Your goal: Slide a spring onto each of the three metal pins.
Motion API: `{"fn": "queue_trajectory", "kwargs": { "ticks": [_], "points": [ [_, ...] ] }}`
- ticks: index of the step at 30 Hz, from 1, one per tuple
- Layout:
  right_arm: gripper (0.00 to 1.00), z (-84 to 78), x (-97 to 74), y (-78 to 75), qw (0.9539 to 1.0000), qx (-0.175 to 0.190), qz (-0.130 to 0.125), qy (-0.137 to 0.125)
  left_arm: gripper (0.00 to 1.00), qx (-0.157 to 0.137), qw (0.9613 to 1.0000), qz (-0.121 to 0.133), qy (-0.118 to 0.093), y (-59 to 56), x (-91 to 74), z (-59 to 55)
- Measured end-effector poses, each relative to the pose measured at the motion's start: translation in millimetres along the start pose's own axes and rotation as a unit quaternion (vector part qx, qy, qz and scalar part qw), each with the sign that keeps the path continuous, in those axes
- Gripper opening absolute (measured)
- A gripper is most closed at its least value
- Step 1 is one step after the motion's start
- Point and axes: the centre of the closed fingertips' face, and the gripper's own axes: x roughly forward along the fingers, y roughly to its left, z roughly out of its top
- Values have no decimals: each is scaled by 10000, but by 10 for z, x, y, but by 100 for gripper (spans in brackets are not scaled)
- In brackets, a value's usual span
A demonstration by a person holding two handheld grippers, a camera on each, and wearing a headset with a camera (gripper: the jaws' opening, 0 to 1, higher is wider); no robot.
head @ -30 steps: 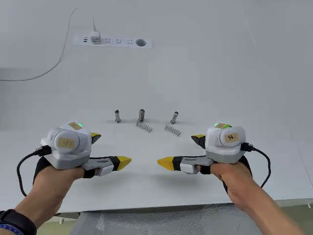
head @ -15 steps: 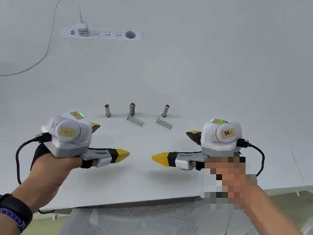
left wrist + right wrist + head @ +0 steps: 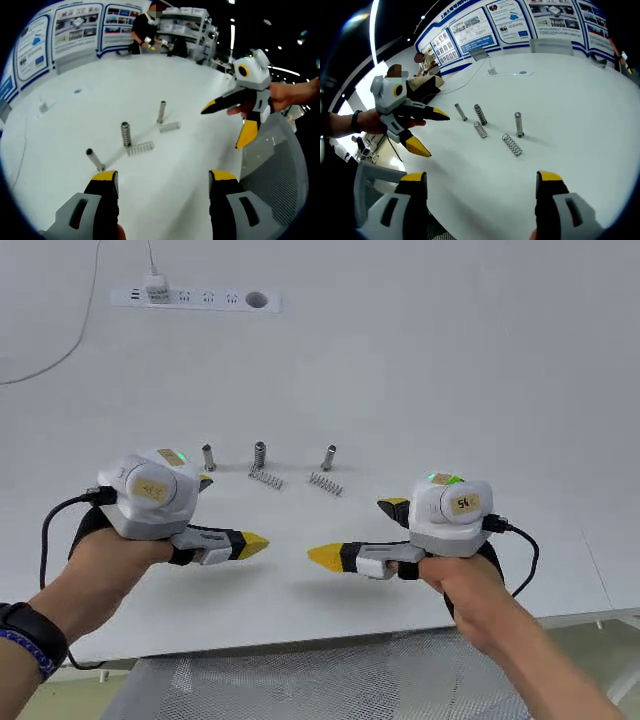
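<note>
White workbench (image 3: 450, 410), seen from the person's headset. Near its middle, three short metal pins stand upright in a row: left pin (image 3: 208, 456), middle pin (image 3: 260, 447), right pin (image 3: 328, 457). The middle pin already wears a fitted spring (image 3: 126, 136); the outer two pins are bare.

Two more springs lie flat on the bench just in front of the row. The left loose spring (image 3: 266, 479) lies near the middle pin and the right loose spring (image 3: 325, 484) near the right pin (probably laid close so each is a short carry to a bare pin).

The left gripper (image 3: 230, 512) and right gripper (image 3: 355, 532) hover over the near part of the bench, well apart from the pins, with their yellow-tipped jaws pointing inward toward each other. Both are spread wide and hold nothing; each gripper view shows a clear gap between its own jaws. This looks like a ready stance, with the jaws parted to take a spring.

One pin of three appears done. The next move is likely to pinch a loose spring, which is thin and may roll or flex.

A power strip (image 3: 195, 298) lies at the far side of the bench.
</note>
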Motion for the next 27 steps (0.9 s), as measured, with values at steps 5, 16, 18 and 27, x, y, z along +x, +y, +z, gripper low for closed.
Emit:
{"fn": "queue_trajectory", "kwargs": {
  "ticks": [5, 16, 18, 27],
  "points": [
    [91, -5, -8, -5, 10000, -10, 24, 17, 75, 217, 9997, -91, 85, -21, 76, 59],
    [92, 37, 10, 10, 9999, 6, 94, -46, 78, 585, 9974, -309, 287, -18, 230, 106],
    [92, 38, 10, 17, 9999, 1, 110, -49, 78, 643, 9968, -349, 336, -22, 253, 98],
    [92, 42, -6, 7, 9999, 21, 165, -47, 79, 1000, 9926, -437, 541, -32, 386, 91]
  ]
}}
